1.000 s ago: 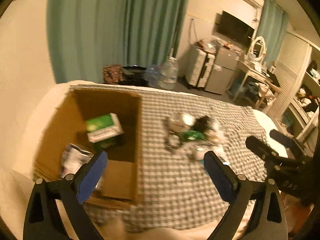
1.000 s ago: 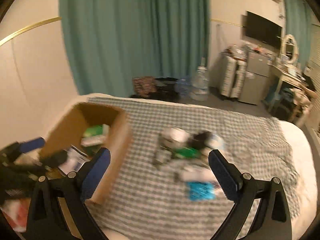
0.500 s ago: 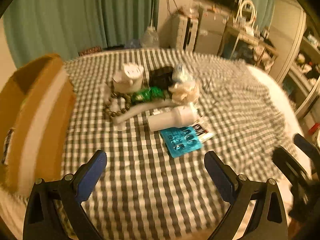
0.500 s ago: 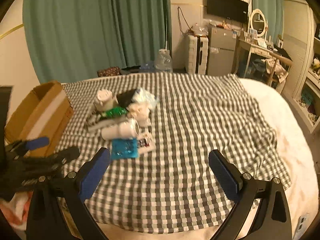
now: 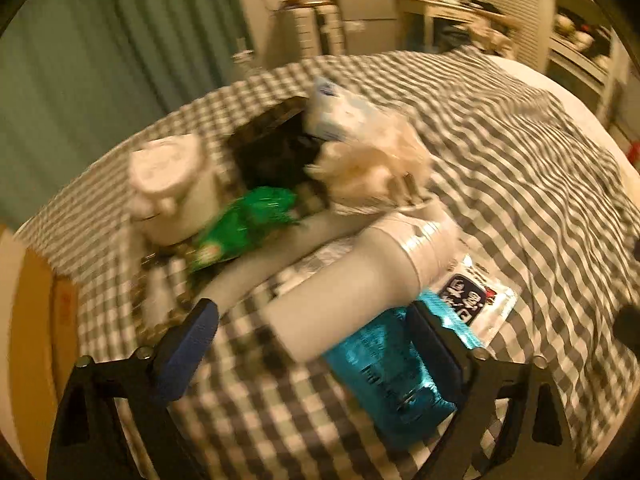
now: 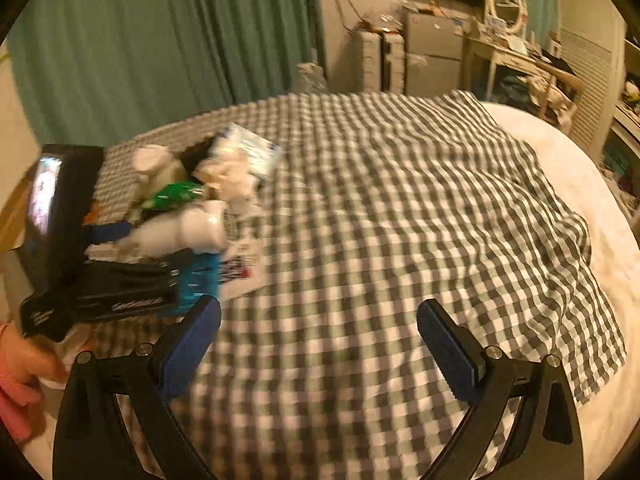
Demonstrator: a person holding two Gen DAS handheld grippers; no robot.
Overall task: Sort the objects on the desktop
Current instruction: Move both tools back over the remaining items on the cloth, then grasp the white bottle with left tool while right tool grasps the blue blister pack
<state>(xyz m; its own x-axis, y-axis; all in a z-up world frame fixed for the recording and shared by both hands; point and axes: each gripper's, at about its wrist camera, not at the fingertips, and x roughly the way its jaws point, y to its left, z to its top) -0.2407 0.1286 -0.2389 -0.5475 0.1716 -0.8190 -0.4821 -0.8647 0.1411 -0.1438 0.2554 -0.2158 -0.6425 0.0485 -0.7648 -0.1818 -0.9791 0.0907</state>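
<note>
Closing slowly, the left gripper (image 5: 314, 330) has its jaws wide apart around the near end of a white bottle (image 5: 360, 276) and a shiny blue packet (image 5: 384, 372); the pads do not press on either one yet. Just past the right-side jaw lies a white sachet with dark print (image 5: 480, 300). Farther out in the pile are a green wrapper (image 5: 248, 224), a white tub (image 5: 172, 188), a black pouch (image 5: 276, 152) and a tissue pack (image 5: 340, 112), all on the checked cloth (image 5: 520, 168) over the bed. The right gripper (image 6: 318, 334) has its jaws wide apart over bare cloth, the pile off to its left.
</note>
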